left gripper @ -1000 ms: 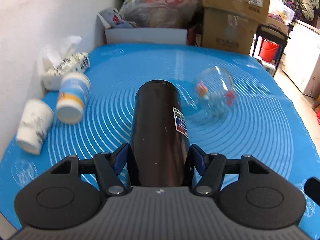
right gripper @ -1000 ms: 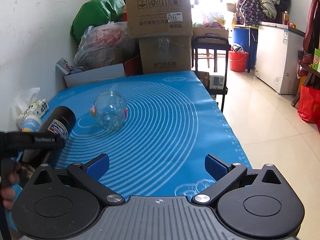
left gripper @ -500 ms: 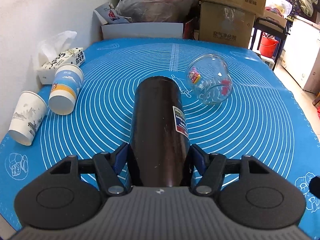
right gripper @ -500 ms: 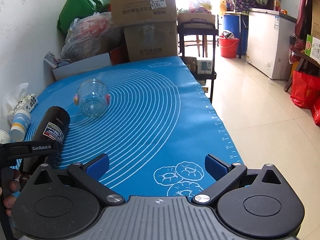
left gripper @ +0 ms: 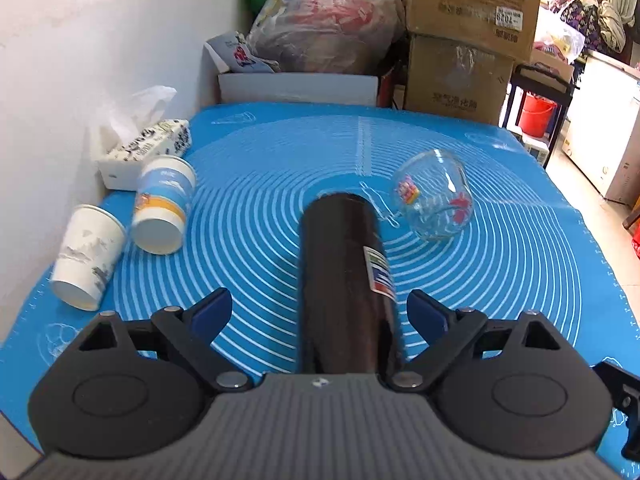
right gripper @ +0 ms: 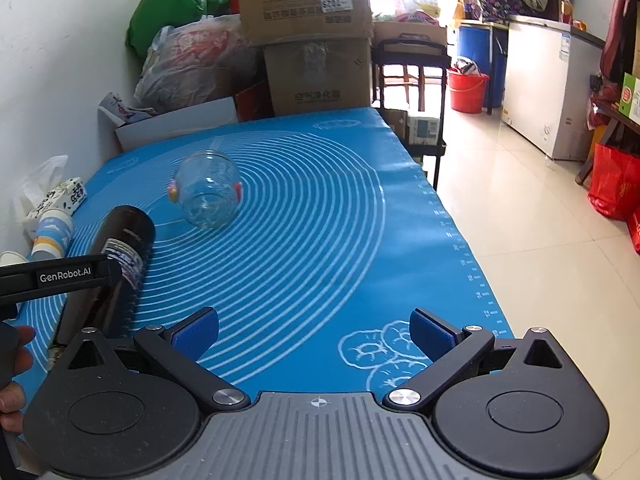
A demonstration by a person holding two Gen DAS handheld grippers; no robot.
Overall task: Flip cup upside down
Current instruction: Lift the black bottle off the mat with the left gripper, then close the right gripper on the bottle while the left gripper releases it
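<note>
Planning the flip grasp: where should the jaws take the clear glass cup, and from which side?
Probably its belly: the glass cup lies on its side on the blue mat, so close the jaws across the round wall from above. Come from the right with the open right gripper; the black tumbler sits to its left.

Both wrist views low over blue mat (left gripper: pixel 520 280), facing boxes, sharing glass cup (right gripper: pixel 206 194)
</note>
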